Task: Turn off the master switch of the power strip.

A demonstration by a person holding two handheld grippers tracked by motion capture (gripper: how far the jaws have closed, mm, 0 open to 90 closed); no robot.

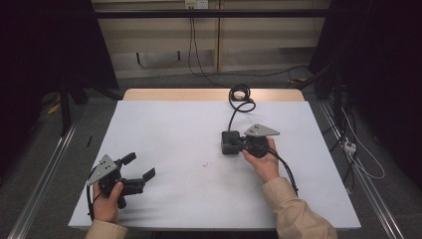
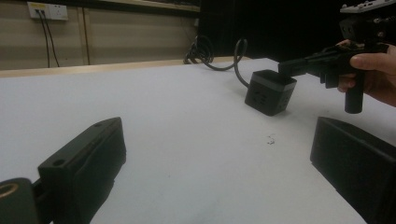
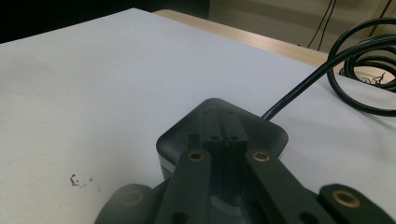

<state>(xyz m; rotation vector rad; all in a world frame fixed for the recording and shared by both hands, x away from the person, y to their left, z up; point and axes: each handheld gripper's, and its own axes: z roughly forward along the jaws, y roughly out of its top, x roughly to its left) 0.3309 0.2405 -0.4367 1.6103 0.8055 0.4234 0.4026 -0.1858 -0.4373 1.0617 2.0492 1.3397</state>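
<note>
- While the black box [image 1: 229, 143] sits on the white table [image 1: 164, 134], right of the middle, the right gripper [image 1: 238, 142] is held just over its top.
- Its jaws are pressed together, with nothing pinched between them.
- A black cable [image 1: 240, 102] is seen running from the box to a coil at the far edge.
- The left gripper [image 1: 139, 167] is held near the front left corner, its jaws spread wide and empty.

A white-topped table [image 1: 164, 124] stands on grey floor [image 1: 164, 82] before a beige wall [image 1: 159, 35].
</note>
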